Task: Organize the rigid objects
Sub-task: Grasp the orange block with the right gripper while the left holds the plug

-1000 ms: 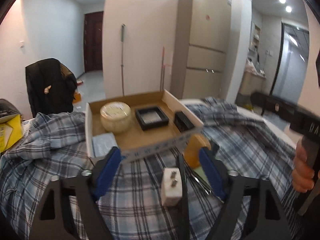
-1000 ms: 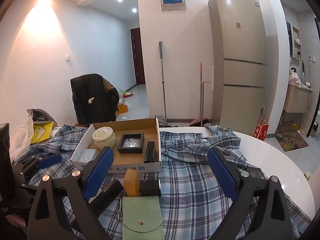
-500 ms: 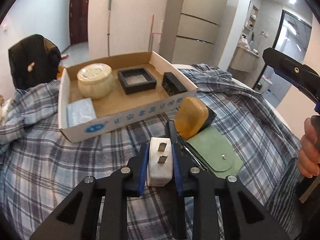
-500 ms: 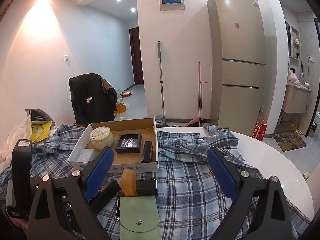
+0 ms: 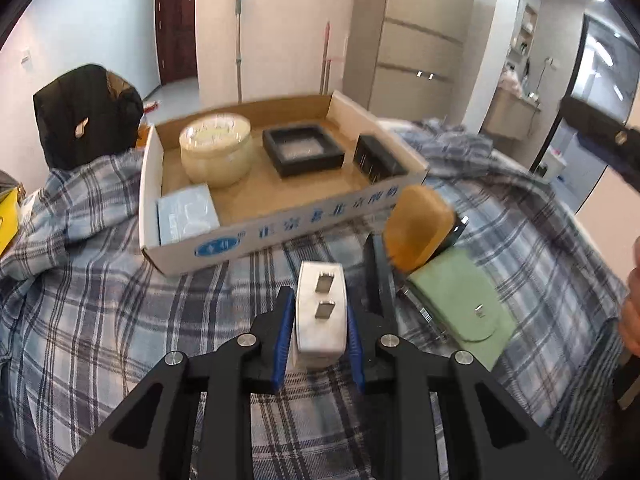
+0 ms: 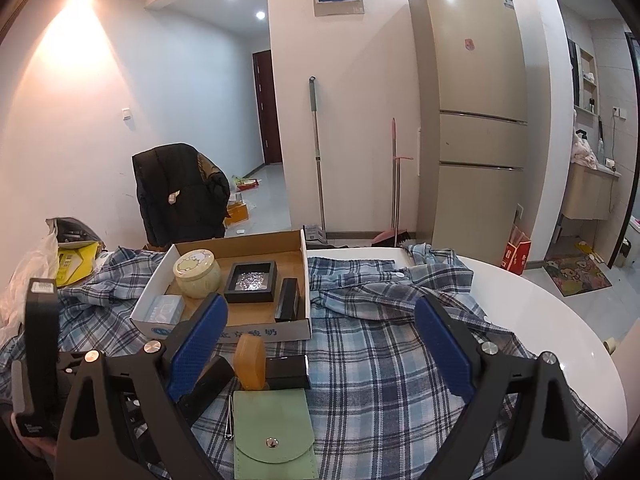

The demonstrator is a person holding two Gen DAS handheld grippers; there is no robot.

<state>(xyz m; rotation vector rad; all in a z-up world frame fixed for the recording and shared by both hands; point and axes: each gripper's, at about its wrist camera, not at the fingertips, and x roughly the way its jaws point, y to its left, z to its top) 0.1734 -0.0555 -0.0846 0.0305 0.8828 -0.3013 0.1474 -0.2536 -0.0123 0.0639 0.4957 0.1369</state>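
The left gripper [image 5: 318, 322] holds the white plug [image 5: 320, 312] between its fingers, just in front of the box [image 5: 280, 232]. The right gripper [image 6: 320, 346] fingers stand wide.

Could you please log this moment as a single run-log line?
left gripper: shut on white two-prong plug adapter | right gripper: open, idle | shallow cardboard box: ahead on plaid cloth | adapter not yet boxed

Right gripper [image 6: 320, 344] fingers [image 6: 198, 340] spread, green pouch [image 6: 274, 432] below
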